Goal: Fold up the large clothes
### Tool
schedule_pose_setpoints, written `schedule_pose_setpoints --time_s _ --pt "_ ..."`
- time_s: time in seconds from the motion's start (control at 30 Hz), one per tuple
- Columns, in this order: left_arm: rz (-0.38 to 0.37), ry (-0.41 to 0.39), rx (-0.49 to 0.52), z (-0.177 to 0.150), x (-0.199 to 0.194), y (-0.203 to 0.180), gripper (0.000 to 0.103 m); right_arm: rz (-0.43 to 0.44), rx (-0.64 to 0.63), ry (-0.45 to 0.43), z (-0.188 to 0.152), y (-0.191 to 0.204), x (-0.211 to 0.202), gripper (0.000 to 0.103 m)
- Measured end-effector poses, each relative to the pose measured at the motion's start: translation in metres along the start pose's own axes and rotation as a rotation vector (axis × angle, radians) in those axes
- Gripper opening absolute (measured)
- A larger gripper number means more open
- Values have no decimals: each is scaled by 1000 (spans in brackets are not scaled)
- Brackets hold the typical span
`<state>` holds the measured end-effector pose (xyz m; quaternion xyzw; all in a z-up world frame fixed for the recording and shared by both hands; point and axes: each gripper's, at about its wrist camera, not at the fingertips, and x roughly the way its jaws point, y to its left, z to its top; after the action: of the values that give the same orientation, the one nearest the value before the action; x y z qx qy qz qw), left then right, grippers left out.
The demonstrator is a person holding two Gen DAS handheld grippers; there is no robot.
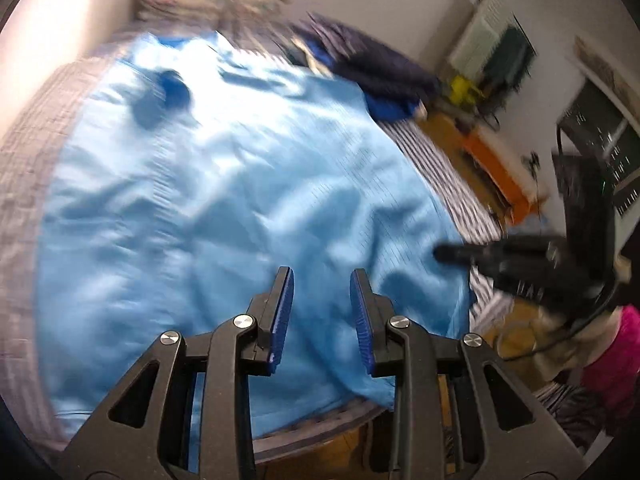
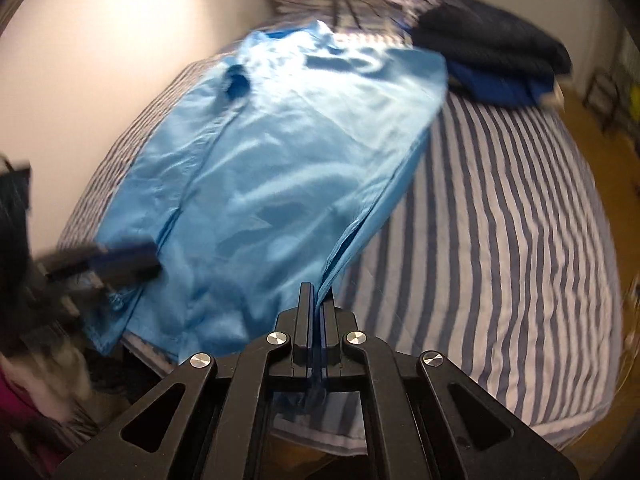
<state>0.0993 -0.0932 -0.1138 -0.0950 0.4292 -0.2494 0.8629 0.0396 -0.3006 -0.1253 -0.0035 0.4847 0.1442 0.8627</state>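
Striped bedding covered the bed, with the light blue shirt spread flat on its left half. At left, the left tool hovered over the shirt's hem, jaws apart, gripping nothing. At right, the right tool was clamped on the shirt's edge.

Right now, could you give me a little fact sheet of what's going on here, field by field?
surface: striped bed
garment: light blue shirt, spread along the bed
right gripper: shut on the shirt's near right edge
left gripper: jaws apart, nothing between them, above the shirt's near end
also on bed: dark folded clothes at the far end
image quality: blurred
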Motion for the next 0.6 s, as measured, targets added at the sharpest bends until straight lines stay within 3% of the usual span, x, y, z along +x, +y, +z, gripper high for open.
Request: schedule_pose_setpoints --time_s 0.33,0.6 --pt "99 -138 -199 -1 -77 83 28 -3 -281 -24 23 89 13 1" --pt "158 -180 -289 -12 -98 124 28 81 -513 68 19 181 65 1"
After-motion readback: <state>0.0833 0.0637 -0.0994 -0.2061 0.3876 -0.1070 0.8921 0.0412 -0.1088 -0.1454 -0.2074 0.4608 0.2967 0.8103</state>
